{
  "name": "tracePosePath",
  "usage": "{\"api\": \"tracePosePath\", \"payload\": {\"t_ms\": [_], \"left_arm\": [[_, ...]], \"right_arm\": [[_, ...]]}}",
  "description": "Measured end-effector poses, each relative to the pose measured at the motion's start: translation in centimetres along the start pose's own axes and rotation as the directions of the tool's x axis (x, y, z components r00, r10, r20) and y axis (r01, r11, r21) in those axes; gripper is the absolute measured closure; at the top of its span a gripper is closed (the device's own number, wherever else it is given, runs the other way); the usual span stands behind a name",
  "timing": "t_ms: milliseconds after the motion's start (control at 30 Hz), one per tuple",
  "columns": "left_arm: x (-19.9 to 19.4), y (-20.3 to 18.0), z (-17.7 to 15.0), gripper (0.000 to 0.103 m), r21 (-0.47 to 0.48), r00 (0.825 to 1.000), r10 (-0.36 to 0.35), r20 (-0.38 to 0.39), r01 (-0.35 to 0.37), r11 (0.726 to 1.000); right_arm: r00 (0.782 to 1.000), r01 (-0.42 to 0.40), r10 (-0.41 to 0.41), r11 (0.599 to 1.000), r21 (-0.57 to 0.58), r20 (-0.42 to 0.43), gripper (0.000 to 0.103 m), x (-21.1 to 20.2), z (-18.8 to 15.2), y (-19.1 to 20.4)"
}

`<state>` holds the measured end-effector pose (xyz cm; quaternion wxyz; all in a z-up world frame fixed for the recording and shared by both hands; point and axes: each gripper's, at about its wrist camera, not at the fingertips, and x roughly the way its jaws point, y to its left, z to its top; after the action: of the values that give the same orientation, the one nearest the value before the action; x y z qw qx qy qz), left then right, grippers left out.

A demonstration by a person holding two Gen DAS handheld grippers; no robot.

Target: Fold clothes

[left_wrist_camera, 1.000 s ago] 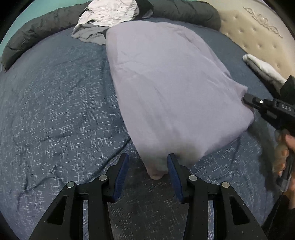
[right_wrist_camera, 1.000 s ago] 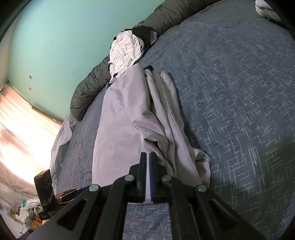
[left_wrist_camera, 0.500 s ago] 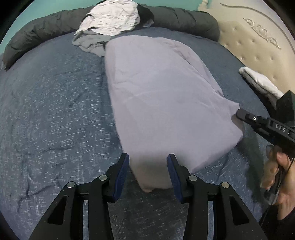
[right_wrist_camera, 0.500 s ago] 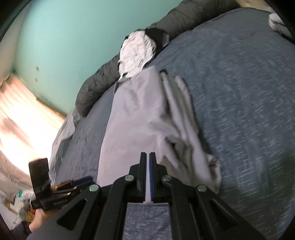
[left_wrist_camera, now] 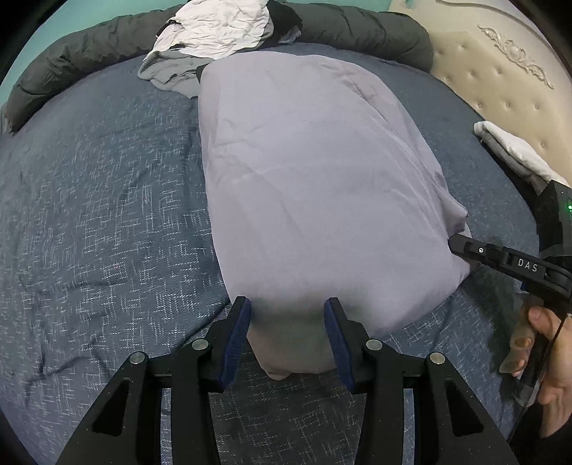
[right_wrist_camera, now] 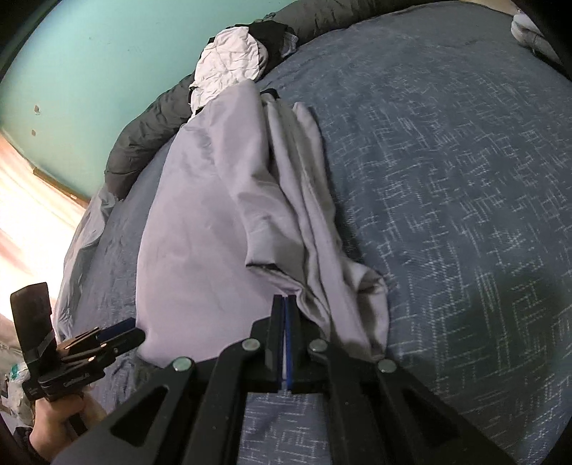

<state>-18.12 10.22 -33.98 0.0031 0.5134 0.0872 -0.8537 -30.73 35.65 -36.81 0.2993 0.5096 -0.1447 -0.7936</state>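
My left gripper (left_wrist_camera: 287, 322) fingers spread, straddling the near hem of the lavender garment (left_wrist_camera: 314, 179), not pinching. Right gripper (right_wrist_camera: 285, 314) pressed together on its right-hand edge. Garment lies lengthwise on the blue bedspread (left_wrist_camera: 100, 200); crumpled clothes pile (left_wrist_camera: 214, 32) beyond, by the dark duvet roll (left_wrist_camera: 357, 32).

A long shirt (left_wrist_camera: 307, 186) lies on the bed (left_wrist_camera: 100, 200), running from the near edge toward the far side. Behind its far end sits a pile of clothes (left_wrist_camera: 214, 32), touching it, on top of a rolled blanket (left_wrist_camera: 82, 53) that runs along the far side of the bed. A headboard (left_wrist_camera: 500, 71) stands at the right, with folded clothes (left_wrist_camera: 514, 150) lying before it. The left hand-held gripper (left_wrist_camera: 287, 329) is at the near end of the shirt, one finger on each side. The right hand-held gripper (right_wrist_camera: 285, 332) is at the shirt's right corner, where the cloth is bunched up.
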Motion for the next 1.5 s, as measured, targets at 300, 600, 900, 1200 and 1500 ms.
{"api": "tracePosePath", "payload": {"t_ms": [300,600,900,1200,1500], "left_arm": [[0.2,0.9,0.0,0.056,-0.019,0.999,-0.031,0.021,0.031,0.999],[0.3,2.3,-0.5,0.051,-0.055,0.994,-0.098,0.054,0.101,0.993],[-1.2,4.5,-0.5,0.05,-0.093,0.976,-0.174,0.13,0.187,0.978],[-0.8,8.2,-0.8,0.049,-0.129,0.973,-0.188,0.131,0.205,0.97],[-2.1,8.9,-1.2,0.048,-0.139,0.968,-0.203,0.146,0.223,0.965]], "right_arm": [[0.998,0.022,-0.023,1.0,0.015,0.063,0.103,-1.8,0.6,-0.4],[0.979,0.025,0.0,0.992,-0.12,0.206,0.098,-5.4,1.1,3.6],[0.998,0.026,-0.009,0.952,-0.306,0.057,0.098,0.8,4.4,9.7],[0.966,0.216,-0.255,0.879,-0.426,-0.036,0.098,6.2,5.6,8.9],[0.96,0.239,-0.279,0.867,-0.438,-0.028,0.102,5.7,7.9,9.7]]}}
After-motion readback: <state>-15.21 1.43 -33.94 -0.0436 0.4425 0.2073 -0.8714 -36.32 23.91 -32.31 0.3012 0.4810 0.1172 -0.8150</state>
